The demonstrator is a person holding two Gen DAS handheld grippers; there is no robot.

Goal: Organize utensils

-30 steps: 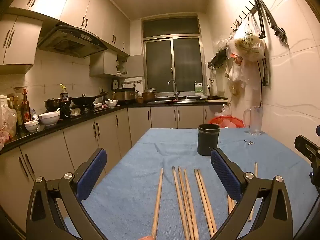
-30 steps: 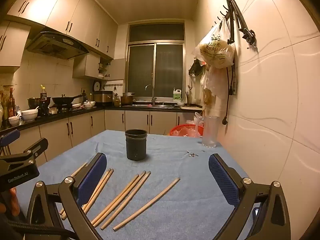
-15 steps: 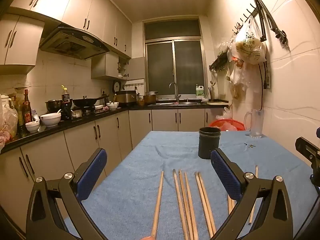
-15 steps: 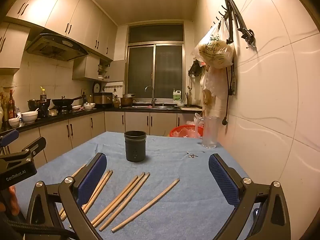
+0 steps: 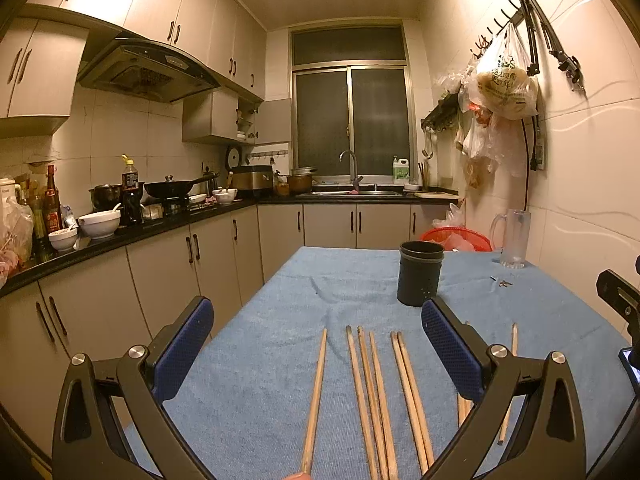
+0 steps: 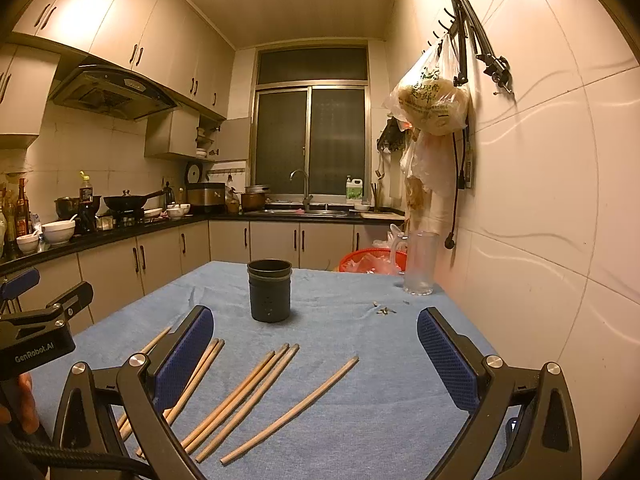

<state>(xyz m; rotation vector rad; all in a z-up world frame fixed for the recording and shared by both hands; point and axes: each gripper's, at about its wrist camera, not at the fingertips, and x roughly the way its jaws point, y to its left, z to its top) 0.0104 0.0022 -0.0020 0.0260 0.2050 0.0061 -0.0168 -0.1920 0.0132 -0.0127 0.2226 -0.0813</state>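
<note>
Little has moved since a second ago: both views have tipped down a touch, so the kitchen sits slightly higher in each, and the chopsticks lie where they lay. We hold the left gripper point(image 5: 318, 346) spread wide above the near end of the surface point(image 5: 280, 300), its blue pads point(image 5: 182, 346) apart with nothing between them. Under it the wooden chopsticks point(image 5: 374, 392) lie flat on the blue cloth, pointing away from us: one alone on the left, then a close bunch of three, then a pair, with more partly hidden behind the right finger and one thin stick further right. Beyond their tips stands the dark utensil cup point(image 5: 420, 274), upright and apart from them.

Our right gripper point(image 6: 316, 352) is likewise spread wide and empty over the same cloth. From its view the chopsticks point(image 6: 244, 396) fan out diagonally, with one lying apart on the right, and the cup point(image 6: 270, 290) stands beyond them. A clear glass mug point(image 6: 418, 262) stands near the wall, a few small bits point(image 6: 384, 311) scattered on the cloth between it and the cup.
</note>
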